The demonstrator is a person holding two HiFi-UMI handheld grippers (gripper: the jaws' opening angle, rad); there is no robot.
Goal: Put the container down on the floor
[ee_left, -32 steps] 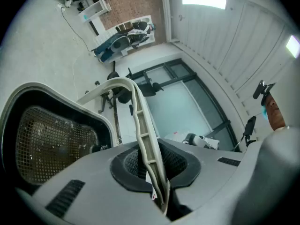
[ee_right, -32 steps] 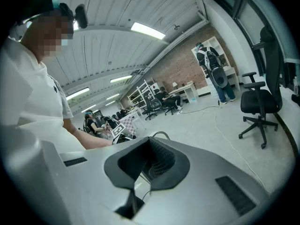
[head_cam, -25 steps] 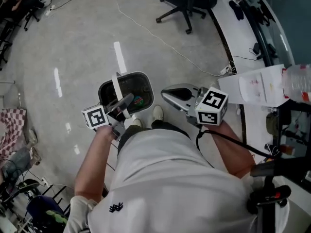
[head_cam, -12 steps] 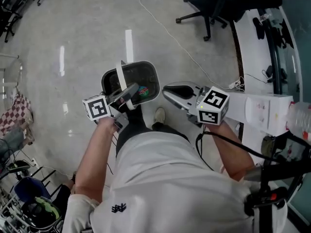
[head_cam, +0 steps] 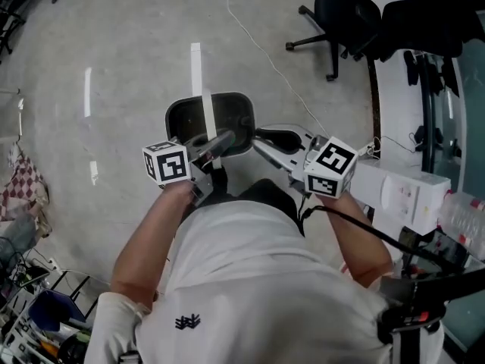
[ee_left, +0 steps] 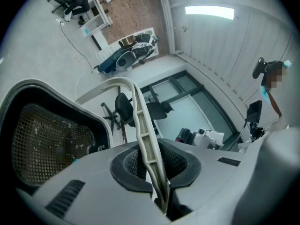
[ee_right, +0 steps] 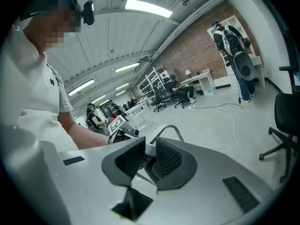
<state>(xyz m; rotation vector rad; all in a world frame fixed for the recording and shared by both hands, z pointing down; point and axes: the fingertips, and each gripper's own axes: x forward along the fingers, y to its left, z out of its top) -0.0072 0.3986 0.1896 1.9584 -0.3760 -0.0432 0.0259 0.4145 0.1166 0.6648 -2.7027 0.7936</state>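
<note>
The container [head_cam: 179, 114] is a dark bin with a grey rim and a white strap handle [head_cam: 205, 105]. It hangs above the floor in front of my legs. My left gripper [head_cam: 220, 141] is shut on that handle. In the left gripper view the handle [ee_left: 144, 135] runs up between the pads of the left gripper [ee_left: 150, 157], and the bin's mesh inside [ee_left: 49, 135] lies to the left. My right gripper [head_cam: 263, 136] is just right of the bin, apart from it. Nothing sits in the narrow gap between its jaws [ee_right: 149, 159]. The bin's rim [ee_right: 171, 129] shows beyond them.
Black office chairs [head_cam: 347, 12] stand at the upper right, with a thin cable [head_cam: 258, 45] trailing over the grey floor. A white desk [head_cam: 398, 184] with a plastic bottle [head_cam: 462, 217] lies to the right. A checked cloth [head_cam: 23, 186] and cluttered racks sit at the left edge.
The person has walked forward over the floor, and the chairs and desk now sit closer in the head view. Both grippers moved along with the bin still hanging from the left one.
</note>
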